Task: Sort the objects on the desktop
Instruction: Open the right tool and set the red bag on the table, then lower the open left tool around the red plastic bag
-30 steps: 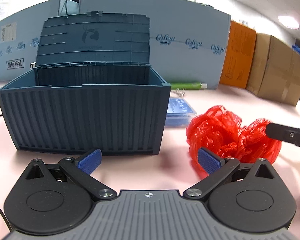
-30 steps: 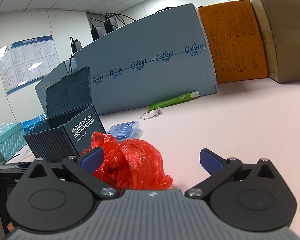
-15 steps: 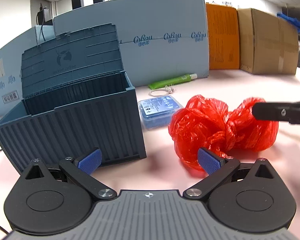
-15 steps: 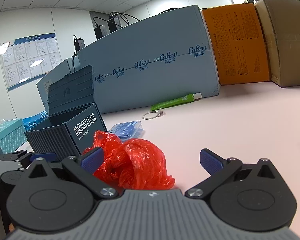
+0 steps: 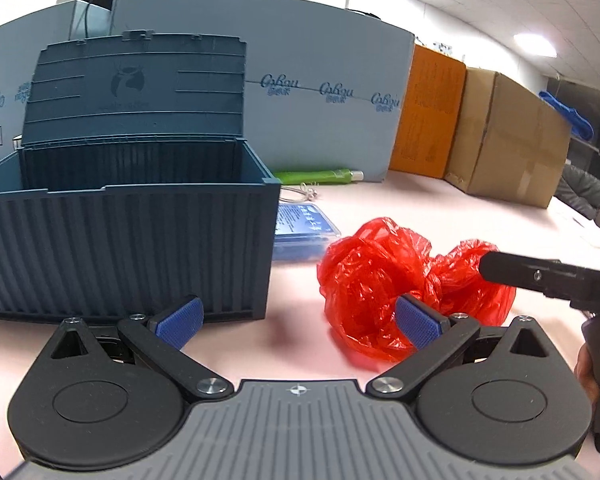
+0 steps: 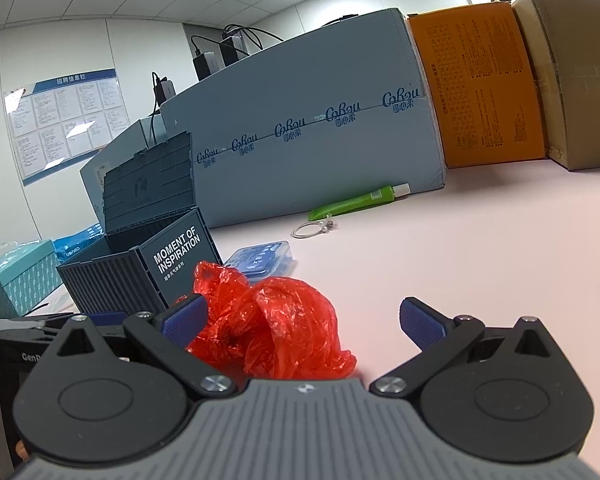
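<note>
A crumpled red plastic bag (image 5: 396, 284) (image 6: 276, 324) lies on the pink table. My left gripper (image 5: 298, 322) is open, its right fingertip against the bag's near side. My right gripper (image 6: 304, 318) is open too, with the bag between its fingers toward the left one. One black finger of the right gripper (image 5: 540, 274) touches the bag's right lobe in the left wrist view. A dark blue container-shaped box (image 5: 124, 236) (image 6: 140, 276) stands left of the bag with its lid up.
A blue flat case (image 5: 304, 226) (image 6: 264, 260) lies behind the bag, beside the box. Farther back are a green tube (image 6: 356, 202), a wire ring (image 6: 312, 228), a large blue carton (image 6: 320, 132), an orange box (image 6: 480, 76) and a brown carton (image 5: 508, 148). A teal box (image 6: 20, 276) stands left.
The left wrist view has swung back to face the box more squarely, and the bag sits lower right. The right gripper stays open at the bag, slightly closer.
</note>
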The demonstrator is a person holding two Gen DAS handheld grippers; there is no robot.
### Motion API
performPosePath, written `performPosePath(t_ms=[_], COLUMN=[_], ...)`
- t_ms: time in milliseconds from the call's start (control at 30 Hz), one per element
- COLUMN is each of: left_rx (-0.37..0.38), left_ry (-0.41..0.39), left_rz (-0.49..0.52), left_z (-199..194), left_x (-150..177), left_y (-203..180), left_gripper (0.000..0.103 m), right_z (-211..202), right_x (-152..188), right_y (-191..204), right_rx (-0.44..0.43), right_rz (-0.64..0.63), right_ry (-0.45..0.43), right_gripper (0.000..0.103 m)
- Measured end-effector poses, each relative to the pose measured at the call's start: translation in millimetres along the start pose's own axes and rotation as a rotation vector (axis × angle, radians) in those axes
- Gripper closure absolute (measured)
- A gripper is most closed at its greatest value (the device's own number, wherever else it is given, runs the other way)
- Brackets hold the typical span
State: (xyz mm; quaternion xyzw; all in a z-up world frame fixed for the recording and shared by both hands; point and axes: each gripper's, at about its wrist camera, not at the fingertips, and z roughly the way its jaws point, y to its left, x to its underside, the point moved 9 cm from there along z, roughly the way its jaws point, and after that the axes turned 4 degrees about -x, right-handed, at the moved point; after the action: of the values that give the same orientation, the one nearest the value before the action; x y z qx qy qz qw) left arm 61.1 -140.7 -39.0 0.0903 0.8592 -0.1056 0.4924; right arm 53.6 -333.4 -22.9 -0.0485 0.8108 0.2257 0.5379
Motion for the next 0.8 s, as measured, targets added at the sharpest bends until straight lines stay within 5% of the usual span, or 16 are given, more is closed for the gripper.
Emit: performPosePath(t_ms=[800], left_rx=[0.101], left_ry=[0.042], left_rz=[0.105], left_z=[12.5], left_x=[1.7], left_y=[-31.4], left_gripper=[0.0], right_z=[-0.2], right_x=[-0.7], right_y=[-2.0], right_rx=[-0.041], right_rz=[0.035], right_ry=[0.002], right_gripper=[0.0])
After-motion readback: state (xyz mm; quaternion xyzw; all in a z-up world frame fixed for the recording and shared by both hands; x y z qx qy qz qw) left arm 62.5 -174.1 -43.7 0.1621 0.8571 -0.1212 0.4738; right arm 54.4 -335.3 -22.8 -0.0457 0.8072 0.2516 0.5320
